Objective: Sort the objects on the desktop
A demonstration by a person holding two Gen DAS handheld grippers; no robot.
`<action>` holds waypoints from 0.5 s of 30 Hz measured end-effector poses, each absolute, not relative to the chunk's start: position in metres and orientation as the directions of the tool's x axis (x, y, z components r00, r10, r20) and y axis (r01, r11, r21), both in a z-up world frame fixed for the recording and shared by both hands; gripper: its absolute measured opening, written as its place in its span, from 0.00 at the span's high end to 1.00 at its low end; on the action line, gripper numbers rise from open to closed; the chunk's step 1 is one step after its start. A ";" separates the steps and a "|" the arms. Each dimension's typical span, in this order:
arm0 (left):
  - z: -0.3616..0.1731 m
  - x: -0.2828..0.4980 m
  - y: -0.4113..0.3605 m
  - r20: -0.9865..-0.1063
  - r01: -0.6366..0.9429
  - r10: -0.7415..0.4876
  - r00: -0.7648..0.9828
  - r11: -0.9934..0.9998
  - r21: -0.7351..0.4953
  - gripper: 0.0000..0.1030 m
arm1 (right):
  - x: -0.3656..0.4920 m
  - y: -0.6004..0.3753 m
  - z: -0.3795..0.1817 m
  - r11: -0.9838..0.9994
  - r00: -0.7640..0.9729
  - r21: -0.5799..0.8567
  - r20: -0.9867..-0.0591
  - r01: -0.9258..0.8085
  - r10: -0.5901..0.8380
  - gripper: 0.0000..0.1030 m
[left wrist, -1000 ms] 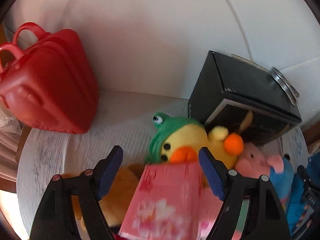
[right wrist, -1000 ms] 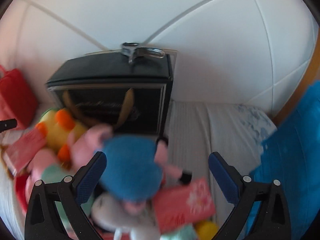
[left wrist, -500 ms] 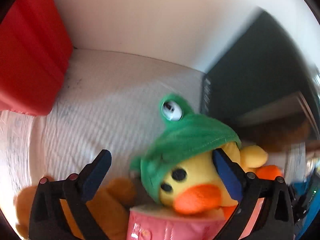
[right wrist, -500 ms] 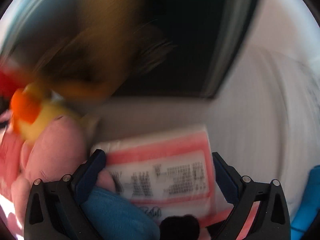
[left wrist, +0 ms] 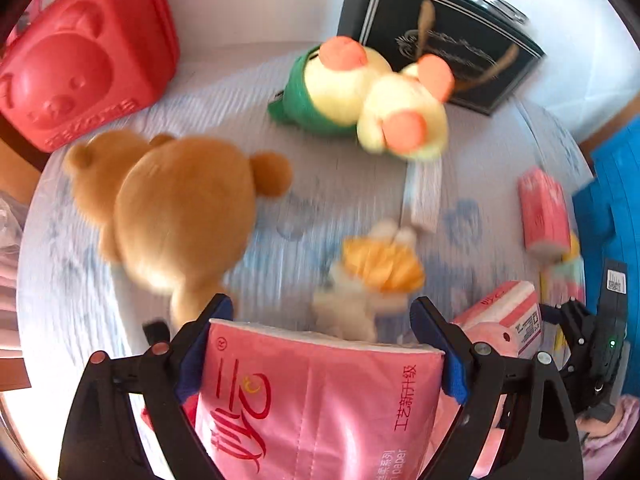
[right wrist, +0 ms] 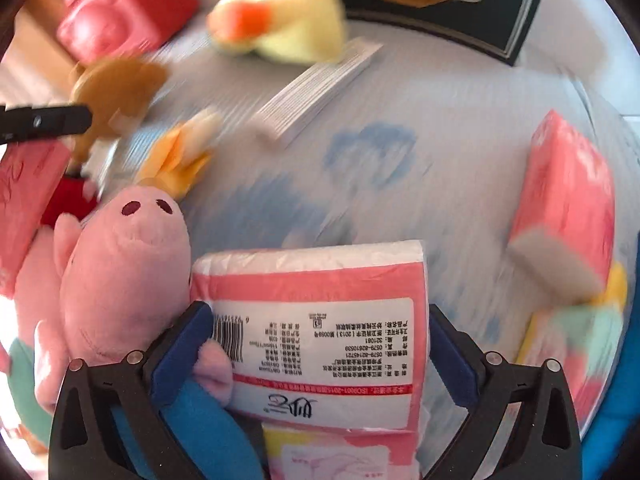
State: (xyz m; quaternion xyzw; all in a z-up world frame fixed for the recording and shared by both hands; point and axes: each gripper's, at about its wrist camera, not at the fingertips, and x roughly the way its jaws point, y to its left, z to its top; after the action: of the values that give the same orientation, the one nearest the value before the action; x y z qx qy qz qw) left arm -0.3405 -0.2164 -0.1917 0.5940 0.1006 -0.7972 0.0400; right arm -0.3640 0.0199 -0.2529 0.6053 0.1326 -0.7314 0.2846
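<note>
Your left gripper (left wrist: 320, 332) points steeply down, and a glossy pink tissue pack (left wrist: 320, 408) printed with red script fills the span between its blue pads (left wrist: 192, 364). The jaws stand wide and are closing; the pads sit right at the pack's edges, but you cannot tell whether they press it. From that view, working left to right: a red bear-faced case (left wrist: 80, 52) at 10 o'clock, a brown teddy bear (left wrist: 180, 216) at 9 o'clock just beyond the left finger, a small white-and-orange plush (left wrist: 376, 276) at 12 o'clock directly past the pack, a yellow duck in a green hood (left wrist: 376, 96) further out at 12, a black box (left wrist: 440, 36) behind it at 1 o'clock, and another pink tissue pack (left wrist: 544, 208) at 2 o'clock.

Your right gripper (right wrist: 316, 340) is spread wide around a pink-and-white tissue pack (right wrist: 320, 320) lying label-up between the fingers, the pads beside its edges without clearly squeezing. A pink pig plush (right wrist: 124, 264) crowds the left finger at 9 o'clock, its arm lying against the pad. A white booklet (right wrist: 316, 92) lies at 12 o'clock, and a loose pink pack (right wrist: 568, 200) at 3 o'clock.
</note>
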 end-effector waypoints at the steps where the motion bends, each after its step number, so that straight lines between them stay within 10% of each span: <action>1: -0.187 -0.331 -0.218 -0.954 0.182 0.053 -0.296 -0.977 -0.111 0.12 | -0.358 0.019 -0.250 -0.797 -0.103 0.144 -0.963 0.587 -0.250 0.00; 15: -0.128 -0.446 -0.299 -0.886 0.200 0.028 -0.463 -0.970 -0.135 0.12 | -0.468 -0.042 -0.174 -0.877 -0.369 0.090 -0.884 0.473 -0.289 0.00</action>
State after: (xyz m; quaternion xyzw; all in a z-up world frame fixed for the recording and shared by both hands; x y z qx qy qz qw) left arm -0.4461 -0.2992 -0.1278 0.5158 0.1105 -0.8480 0.0509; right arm -0.4684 -0.0422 -0.1743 0.5120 0.0897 -0.8223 0.2316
